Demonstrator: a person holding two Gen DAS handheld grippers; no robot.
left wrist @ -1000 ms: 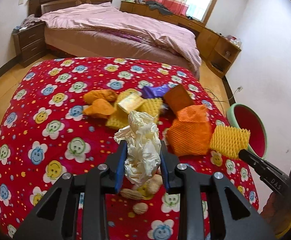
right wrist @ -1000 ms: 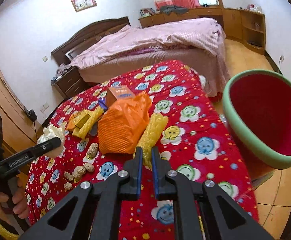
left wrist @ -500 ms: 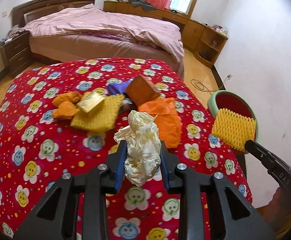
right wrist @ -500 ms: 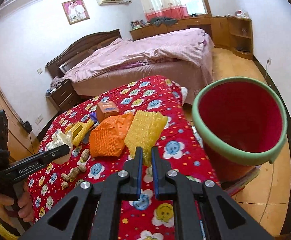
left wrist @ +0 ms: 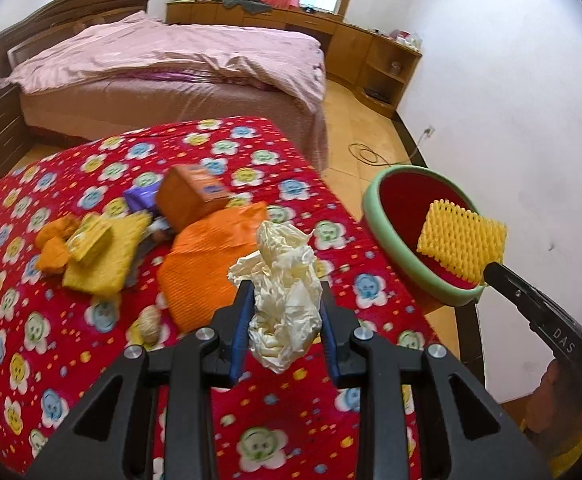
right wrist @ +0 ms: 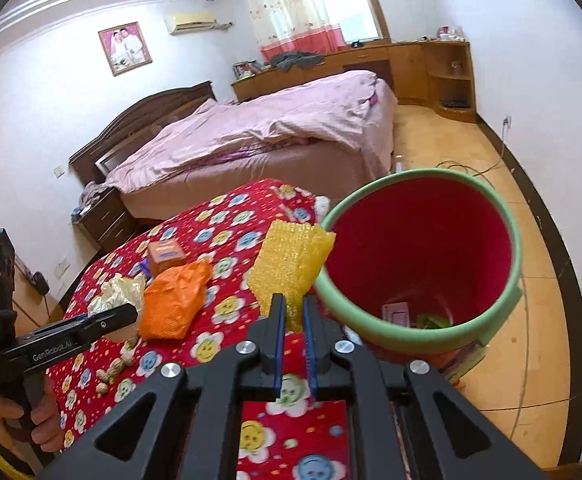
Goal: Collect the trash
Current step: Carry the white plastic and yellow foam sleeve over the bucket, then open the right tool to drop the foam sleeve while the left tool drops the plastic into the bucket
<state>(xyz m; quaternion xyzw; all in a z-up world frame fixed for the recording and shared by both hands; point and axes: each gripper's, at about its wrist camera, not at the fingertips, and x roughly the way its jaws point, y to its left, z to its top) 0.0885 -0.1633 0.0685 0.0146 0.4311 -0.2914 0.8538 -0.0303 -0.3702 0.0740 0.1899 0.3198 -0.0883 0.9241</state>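
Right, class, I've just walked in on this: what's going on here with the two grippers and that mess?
A person is clearing trash off a red flowered tablecloth with a gripper in each hand. The right gripper is shut on a yellow foam net, held at the rim of the green-rimmed red bin beside the table, not yet dropped. The left gripper grips a crumpled cream paper wad above the table. An orange foam net, an orange box, more yellow foam and peanuts remain.

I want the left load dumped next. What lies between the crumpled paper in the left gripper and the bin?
Only bare flowered cloth up to the bin rim, in the left wrist view. The crumpled paper sits clamped in the left gripper.
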